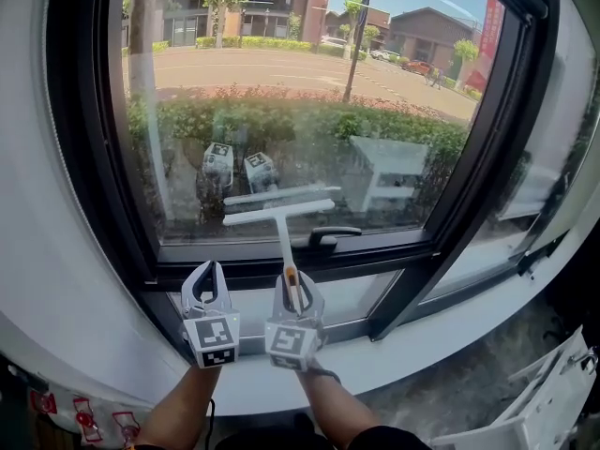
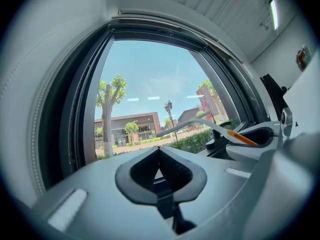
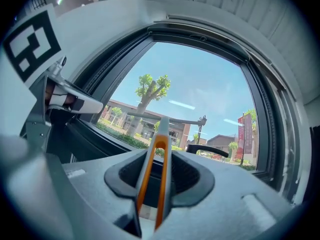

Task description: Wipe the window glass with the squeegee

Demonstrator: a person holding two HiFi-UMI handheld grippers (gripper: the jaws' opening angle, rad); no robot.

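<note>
A white squeegee (image 1: 281,216) with an orange-trimmed handle (image 3: 159,159) points up at the window glass (image 1: 309,82); its blade (image 1: 278,211) lies level near the pane's bottom edge. My right gripper (image 1: 297,289) is shut on the handle, below the black frame. My left gripper (image 1: 207,284) sits just to its left, jaws shut with nothing between them (image 2: 159,151). In the left gripper view the squeegee (image 2: 200,125) crosses at the right. Both grippers reflect faintly in the glass.
A black window handle (image 1: 330,236) lies on the lower frame (image 1: 281,265) right of the squeegee. A white sill (image 1: 441,345) runs below. A second sash (image 1: 553,157) angles off at right. White wall (image 1: 37,204) at left.
</note>
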